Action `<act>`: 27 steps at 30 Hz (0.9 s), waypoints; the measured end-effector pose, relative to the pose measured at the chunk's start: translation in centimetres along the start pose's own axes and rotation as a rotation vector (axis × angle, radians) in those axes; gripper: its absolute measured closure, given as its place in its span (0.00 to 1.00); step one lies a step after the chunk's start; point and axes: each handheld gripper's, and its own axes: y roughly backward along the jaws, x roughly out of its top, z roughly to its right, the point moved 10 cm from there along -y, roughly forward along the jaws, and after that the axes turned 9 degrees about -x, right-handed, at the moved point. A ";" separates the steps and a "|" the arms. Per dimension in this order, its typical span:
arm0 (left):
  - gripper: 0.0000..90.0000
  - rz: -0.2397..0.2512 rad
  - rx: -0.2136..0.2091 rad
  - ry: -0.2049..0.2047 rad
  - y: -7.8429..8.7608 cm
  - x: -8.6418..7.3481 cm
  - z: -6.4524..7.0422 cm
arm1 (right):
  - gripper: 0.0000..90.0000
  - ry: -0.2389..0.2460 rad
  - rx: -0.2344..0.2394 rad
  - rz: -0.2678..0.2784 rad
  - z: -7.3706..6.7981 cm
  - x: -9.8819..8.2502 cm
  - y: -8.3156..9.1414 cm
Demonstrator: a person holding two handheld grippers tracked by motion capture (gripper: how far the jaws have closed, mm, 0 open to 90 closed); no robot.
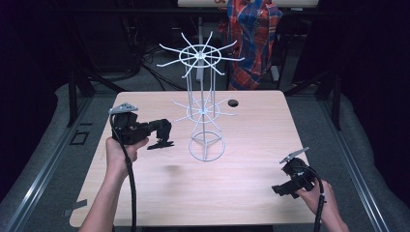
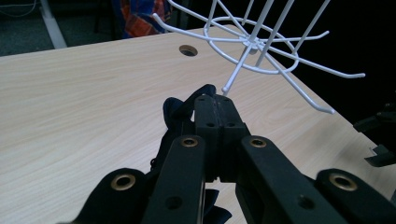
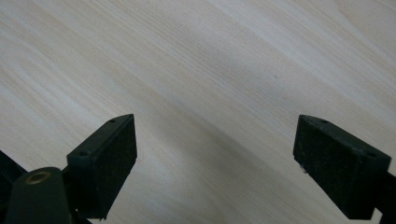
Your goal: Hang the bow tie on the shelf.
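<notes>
High view: a white wire rack [image 1: 203, 104] stands upright near the middle of the tabletop [image 1: 251, 193], w/ two tiers of hooked spokes and a ring base. Left gripper [image 1: 162, 137] is held just left of the rack, above the surface, w/ a dark item hanging from its tip. Right gripper [image 1: 283, 189] sits low near the tabletop's right front corner, well apart from the rack. A plaid cloth [image 1: 251, 38] hangs beyond the far edge. Left gripper view: jaws pressed together on a black strap [image 2: 180, 112], which bulges out to the left of the pads; a rack spoke tip is just beyond the jaw ends. A round hole [image 2: 188, 50] shows in the tabletop. Right gripper view: jaws spread wide over bare wood, nothing between them.
</notes>
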 end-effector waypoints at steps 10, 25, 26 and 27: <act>1.00 0.007 -0.012 -0.014 -0.5 0.9 0.8 | 0.15 0.010 -0.009 -0.011 0.2 -0.1 0.1; 1.00 -0.004 -0.010 -0.026 -2.2 1.9 1.6 | 0.15 0.004 -0.005 -0.015 0.3 -0.2 0.1; 1.00 -0.005 -0.010 -0.026 -2.3 1.9 1.7 | 0.15 0.005 -0.005 -0.015 0.3 -0.2 0.1; 1.00 -0.008 -0.013 -0.028 -2.4 1.9 1.7 | 0.15 0.004 -0.004 -0.016 0.2 -0.2 0.2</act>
